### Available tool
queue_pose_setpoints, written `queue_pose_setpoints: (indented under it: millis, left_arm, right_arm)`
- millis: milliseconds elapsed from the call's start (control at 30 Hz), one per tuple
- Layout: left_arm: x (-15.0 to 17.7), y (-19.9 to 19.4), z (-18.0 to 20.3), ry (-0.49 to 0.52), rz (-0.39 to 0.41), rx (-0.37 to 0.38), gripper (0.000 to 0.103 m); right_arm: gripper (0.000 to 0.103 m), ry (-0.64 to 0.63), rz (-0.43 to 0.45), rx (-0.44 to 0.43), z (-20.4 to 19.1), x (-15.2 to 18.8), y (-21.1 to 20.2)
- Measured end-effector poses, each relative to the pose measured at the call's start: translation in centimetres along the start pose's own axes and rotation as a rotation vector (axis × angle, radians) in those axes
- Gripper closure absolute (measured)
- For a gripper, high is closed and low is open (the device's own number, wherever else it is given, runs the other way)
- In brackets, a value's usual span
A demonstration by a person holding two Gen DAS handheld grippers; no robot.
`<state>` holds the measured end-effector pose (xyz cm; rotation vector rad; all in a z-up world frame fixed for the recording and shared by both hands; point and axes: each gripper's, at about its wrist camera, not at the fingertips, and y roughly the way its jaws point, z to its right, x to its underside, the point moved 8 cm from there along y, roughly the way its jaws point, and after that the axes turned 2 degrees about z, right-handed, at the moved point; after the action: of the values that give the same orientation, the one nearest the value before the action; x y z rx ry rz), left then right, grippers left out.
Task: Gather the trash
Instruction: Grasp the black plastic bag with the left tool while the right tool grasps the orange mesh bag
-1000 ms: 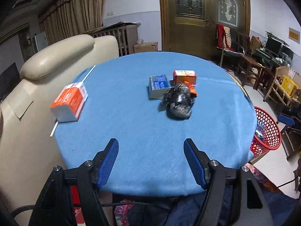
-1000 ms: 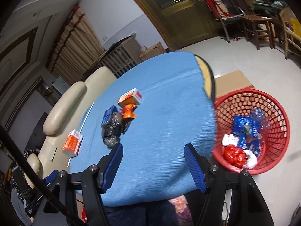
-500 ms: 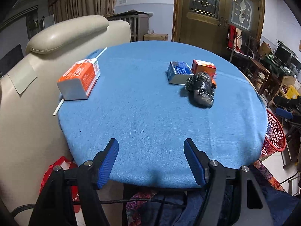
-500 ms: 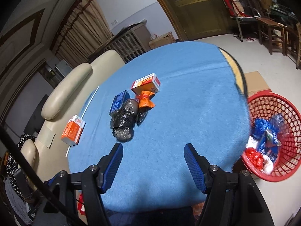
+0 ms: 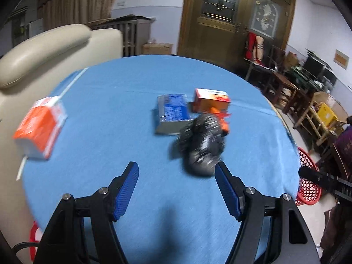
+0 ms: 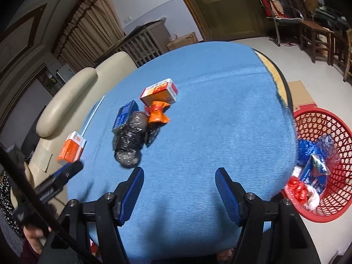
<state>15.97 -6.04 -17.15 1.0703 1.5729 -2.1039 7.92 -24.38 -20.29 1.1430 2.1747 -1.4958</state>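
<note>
Already some trash sits in my red basket (image 6: 343, 132); on the table (image 6: 220, 110) a black bag (image 5: 203, 145) and boxes (image 6: 159, 91) remain, both grippers (image 5: 176, 189) (image 6: 179, 193) spread wide, empty

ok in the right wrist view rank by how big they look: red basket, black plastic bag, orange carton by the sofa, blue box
1. Red mesh plastic basket
2. Crumpled black plastic bag
3. Orange-and-white carton near the sofa and flat blue box: look alike, and distances differ, so unranked.
</note>
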Motion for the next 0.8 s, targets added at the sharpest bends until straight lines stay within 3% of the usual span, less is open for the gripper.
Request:
queue_pose_setpoints:
  millis: [200,433,533,800]
  left_arm:
    - [-1.2,4.0,2.7,-0.006,-0.032,0.048,0.031]
    - [-1.1,7.5,3.4,-0.042,-0.090,0.046,0.034]
    - [-0.4,8.8,3.5,-0.044,-0.140,0.051,0.063]
    - [0.8,6.8,2.8,-0.037,-0.131,0.067,0.074]
  right_arm:
    - [0.032,-0.018,0.034,0.007,1.2,-0.2,-0.5]
    - [0.032,0.001,0.036,-0.003,2.6,0.0,-0.4]
    - [0.032,0.011,0.036,-0.007,3.1,0.0,-0.5]
    - [0.032,-0.015,0.050,-0.009,2.5,-1.4,0.0]
